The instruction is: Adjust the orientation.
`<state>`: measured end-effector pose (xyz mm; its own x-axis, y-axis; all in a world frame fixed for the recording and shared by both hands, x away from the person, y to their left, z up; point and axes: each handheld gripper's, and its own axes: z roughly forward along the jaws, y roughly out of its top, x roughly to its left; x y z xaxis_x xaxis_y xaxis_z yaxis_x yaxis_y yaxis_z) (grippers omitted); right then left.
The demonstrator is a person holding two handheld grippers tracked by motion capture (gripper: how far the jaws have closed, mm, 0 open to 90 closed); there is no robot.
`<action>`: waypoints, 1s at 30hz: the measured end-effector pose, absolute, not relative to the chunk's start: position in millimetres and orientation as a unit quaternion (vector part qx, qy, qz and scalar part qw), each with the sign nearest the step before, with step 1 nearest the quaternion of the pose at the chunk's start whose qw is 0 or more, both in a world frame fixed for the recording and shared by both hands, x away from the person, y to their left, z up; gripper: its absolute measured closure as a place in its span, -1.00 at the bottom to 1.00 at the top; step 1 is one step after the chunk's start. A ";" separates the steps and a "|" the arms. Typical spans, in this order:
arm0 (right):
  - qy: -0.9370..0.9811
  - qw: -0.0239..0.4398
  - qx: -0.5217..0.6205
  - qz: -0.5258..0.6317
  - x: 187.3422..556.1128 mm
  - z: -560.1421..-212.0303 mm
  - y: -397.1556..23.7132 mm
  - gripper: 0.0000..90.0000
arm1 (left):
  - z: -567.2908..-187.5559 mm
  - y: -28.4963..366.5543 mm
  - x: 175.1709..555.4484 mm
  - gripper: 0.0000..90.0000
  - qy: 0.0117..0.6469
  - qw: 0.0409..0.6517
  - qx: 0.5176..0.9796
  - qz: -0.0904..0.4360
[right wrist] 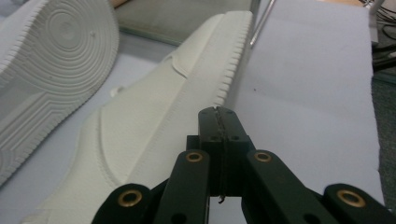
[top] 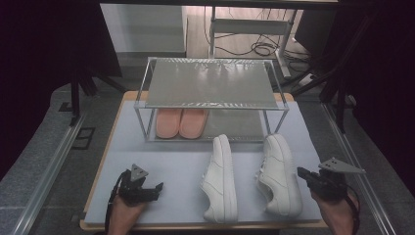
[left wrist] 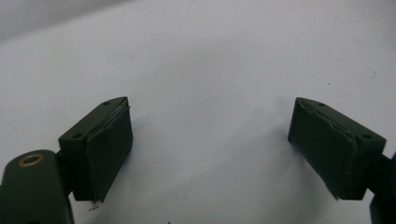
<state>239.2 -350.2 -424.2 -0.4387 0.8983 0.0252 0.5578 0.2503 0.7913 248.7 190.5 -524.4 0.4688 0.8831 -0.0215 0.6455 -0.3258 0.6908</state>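
Two white sneakers lie on their sides on the pale mat [top: 171, 156], the left sneaker [top: 220, 178] in the middle and the right sneaker [top: 280, 174] beside it. My right gripper [top: 301, 172] hovers just right of the right sneaker, jaws shut with nothing between them. In the right gripper view the closed tips of the right gripper [right wrist: 218, 114] sit beside that right sneaker's [right wrist: 154, 135] ribbed sole edge, and the left sneaker's sole [right wrist: 51, 60] faces the camera. My left gripper [top: 159, 188] rests at the front left, open; the left gripper [left wrist: 210, 144] has bare mat between its pads.
A two-level metal shoe rack [top: 210, 83] stands at the back of the table, with a pair of pink slippers [top: 181, 122] on the left of its lower shelf. The table's front edge runs just below both hands. Dark frames and cables surround the table.
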 end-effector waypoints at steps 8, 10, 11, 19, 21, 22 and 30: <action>0.769 0.212 0.470 0.378 247.4 -427.8 -337.3 1.00 | -524.4 190.6 248.5 -0.69 0.482 0.325 0.793 0.184; 0.772 0.210 0.469 0.375 248.5 -429.5 -336.7 1.00 | -524.5 190.7 248.6 -0.69 0.482 0.325 0.793 0.183; 0.772 0.210 0.469 0.375 248.5 -429.5 -336.7 1.00 | -524.5 190.7 248.6 -0.69 0.482 0.325 0.793 0.183; 0.766 0.202 0.476 0.382 248.4 -430.7 -339.9 1.00 | -524.5 190.7 248.4 -0.69 0.481 0.325 0.793 0.184; 0.764 0.200 0.477 0.384 248.7 -431.1 -340.7 1.00 | -524.5 190.7 248.4 -0.69 0.481 0.326 0.793 0.184; 0.764 0.200 0.478 0.384 248.7 -431.0 -341.1 1.00 | -524.5 190.7 248.4 -0.69 0.481 0.326 0.793 0.184; 0.763 0.200 0.485 0.378 248.9 -429.9 -343.5 1.00 | -524.5 190.7 248.4 -0.69 0.481 0.326 0.793 0.184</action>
<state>248.9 -343.5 -429.9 -0.4496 0.8911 0.0615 0.5895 0.2443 0.7699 248.4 190.7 -524.5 0.4691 0.8828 -0.0230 0.6435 -0.3239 0.6935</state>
